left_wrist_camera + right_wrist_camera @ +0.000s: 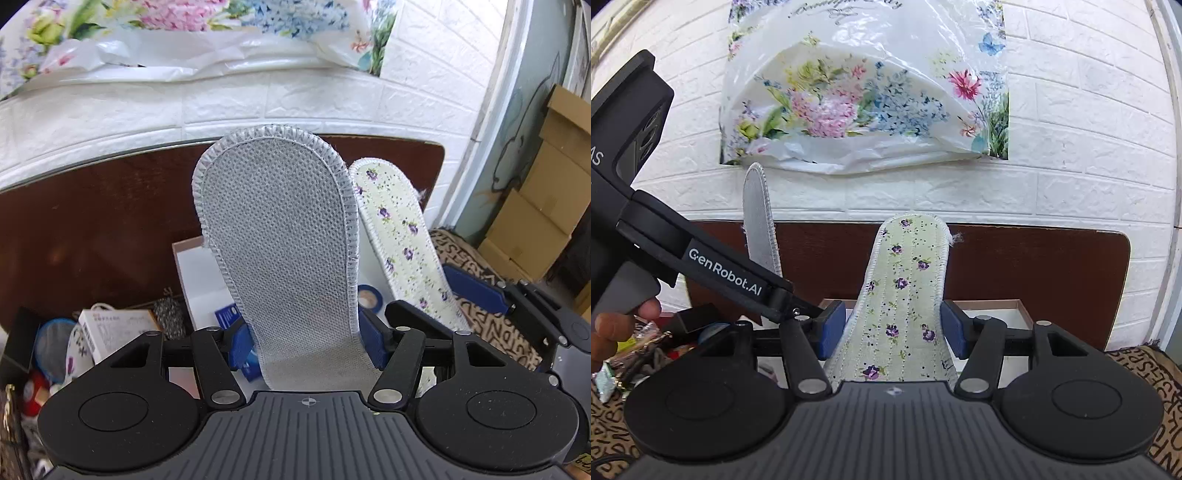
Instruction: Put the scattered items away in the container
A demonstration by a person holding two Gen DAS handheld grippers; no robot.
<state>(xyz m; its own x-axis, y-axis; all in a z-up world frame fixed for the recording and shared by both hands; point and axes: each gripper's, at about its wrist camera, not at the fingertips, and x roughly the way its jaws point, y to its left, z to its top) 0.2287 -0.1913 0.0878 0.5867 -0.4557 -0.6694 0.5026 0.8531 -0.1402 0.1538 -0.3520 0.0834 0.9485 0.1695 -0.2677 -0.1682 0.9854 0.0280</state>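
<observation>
left gripper [308, 341]: blue fingers [241, 345] about half open and pressed on both edges of a grey mesh insole [280, 236] near its heel end. the insole stands up out of the grip, toe pointing toward the back edge of the dark brown surface [92, 229], held clear above it.

right gripper [892, 330]: fingers [833, 328] also about half open, clamped on a floral insole [905, 295], pale green with purple flowers and white stitched trim. it sticks up and forward the same way. in the left wrist view the floral insole [402, 251] is just beside the grey one, on its right, slightly lower. in the right wrist view the grey insole [759, 225] shows edge-on to the left, behind the left gripper's black body.

white box [199, 273], open, sits on the surface below both insoles; its rim [997, 306] shows behind the right fingers. inside it: a blue tape roll [367, 297] and what looks like a blue-and-white packet, mostly hidden by the fingers.

clutter near the left edge of the surface: a small white carton [118, 326], a steel scouring ball [168, 317], other bits too small to call.

a person's hand [624, 321] grips the left gripper's handle. floral plastic bag [864, 88] hangs on the white brick wall behind. patterned cloth [491, 321] at right.
</observation>
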